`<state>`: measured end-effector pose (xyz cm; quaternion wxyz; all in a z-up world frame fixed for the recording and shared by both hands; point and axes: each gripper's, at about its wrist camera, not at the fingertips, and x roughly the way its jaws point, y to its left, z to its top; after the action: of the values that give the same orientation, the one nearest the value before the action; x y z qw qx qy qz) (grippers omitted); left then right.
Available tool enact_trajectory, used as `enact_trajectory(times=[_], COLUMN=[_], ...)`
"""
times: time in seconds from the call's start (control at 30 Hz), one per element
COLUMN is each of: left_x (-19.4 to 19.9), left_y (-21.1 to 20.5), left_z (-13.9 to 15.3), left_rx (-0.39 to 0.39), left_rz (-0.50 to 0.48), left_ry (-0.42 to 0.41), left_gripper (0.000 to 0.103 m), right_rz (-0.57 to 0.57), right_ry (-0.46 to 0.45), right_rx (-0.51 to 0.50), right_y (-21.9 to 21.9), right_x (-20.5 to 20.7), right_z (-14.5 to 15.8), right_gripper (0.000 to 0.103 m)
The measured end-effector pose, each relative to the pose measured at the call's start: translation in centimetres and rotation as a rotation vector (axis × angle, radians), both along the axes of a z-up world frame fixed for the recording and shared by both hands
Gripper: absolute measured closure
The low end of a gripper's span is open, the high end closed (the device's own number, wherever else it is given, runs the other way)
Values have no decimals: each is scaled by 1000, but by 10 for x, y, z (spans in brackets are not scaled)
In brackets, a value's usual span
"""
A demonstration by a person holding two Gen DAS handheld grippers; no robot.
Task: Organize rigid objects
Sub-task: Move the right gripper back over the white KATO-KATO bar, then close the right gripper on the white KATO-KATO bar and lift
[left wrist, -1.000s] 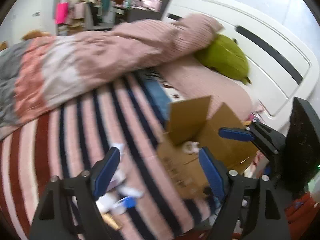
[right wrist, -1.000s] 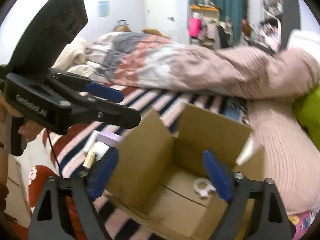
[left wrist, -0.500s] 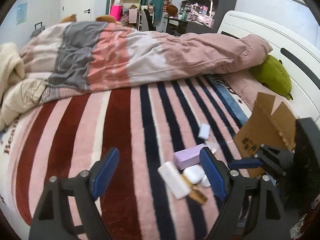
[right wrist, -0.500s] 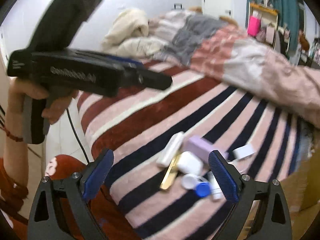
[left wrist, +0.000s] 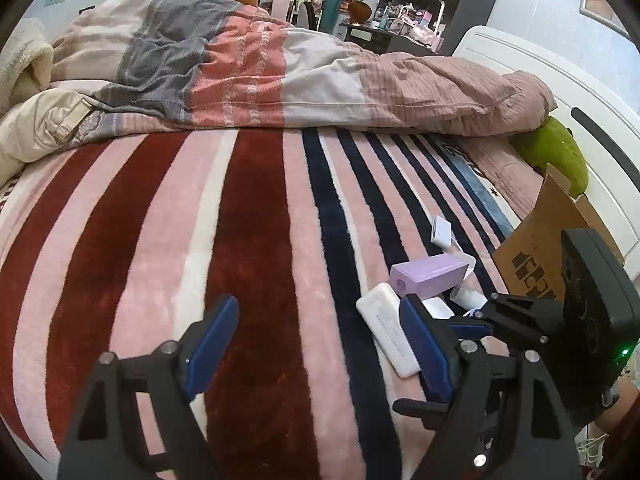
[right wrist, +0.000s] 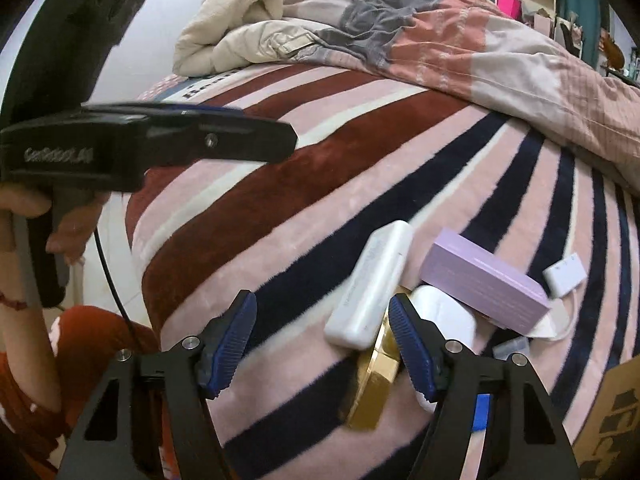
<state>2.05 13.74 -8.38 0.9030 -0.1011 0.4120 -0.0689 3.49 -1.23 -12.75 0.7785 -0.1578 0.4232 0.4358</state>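
Observation:
A pile of small rigid items lies on the striped blanket (right wrist: 280, 184): a long white case (right wrist: 372, 284), a purple box (right wrist: 480, 284), a gold bar (right wrist: 376, 380), a rounded white piece (right wrist: 444, 316) and a small white adapter (right wrist: 564, 274). My right gripper (right wrist: 322, 344) hovers just left of the pile with its jaws closing. Only the white case's near end reaches between them, and no pad touches it. My left gripper (left wrist: 320, 340) stands open over bare blanket, with the white case (left wrist: 386, 334) and purple box (left wrist: 428, 280) to its right.
An open cardboard box (left wrist: 552, 248) stands right of the pile, near the white headboard (left wrist: 560, 92). A bunched quilt (left wrist: 280, 72) and a green plush (left wrist: 560, 152) lie at the back. A person's hand (right wrist: 60, 232) holds the left gripper (right wrist: 180, 140).
Both views have swung from the cardboard box over to the pile and dropped closer to the blanket. The right jaws stand narrower than half a second ago.

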Motion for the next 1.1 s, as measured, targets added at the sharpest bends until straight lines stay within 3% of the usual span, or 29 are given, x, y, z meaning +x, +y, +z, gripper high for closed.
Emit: enact_trajectory(times=[0.3,0.43,0.57,0.67,0.77,0.8,0.87,0.9,1.1], left_x=[3,-1,-9,-12,-13,-13,-13,-12,-6], left_y=[6,20,30,36,38,38,38,38,33], left_z=[-2,-7,-13,-18,-21,-23,-24,-25,-24], left_rx=[-33,-102,-82,-98,-100,-97,-101,-108,-191], left_rz=[10,20,64,77,80,79,72,68,27], left_ry=[-9,-5,12,21,29,32,35,37,31], left_gripper=[23,23,23,23,23,23,23,23,23], right_rz=[48,77,-16,-98,-160,-175,-200,-218,-181], right_ry=[15,98,6,43,22,3,-16,-21,-50], right_rx=[97,111,62,57,5,-3,-15,-27,0], right_y=[13,21,22,21,25,27,29,30,22], right_x=[5,4,-1,8,13,13,17,19,14], right_z=[3,-6,-12,-17,-23,-23,-25,-26,-17], right_gripper=[38,38,38,38,38,42,63,68,72])
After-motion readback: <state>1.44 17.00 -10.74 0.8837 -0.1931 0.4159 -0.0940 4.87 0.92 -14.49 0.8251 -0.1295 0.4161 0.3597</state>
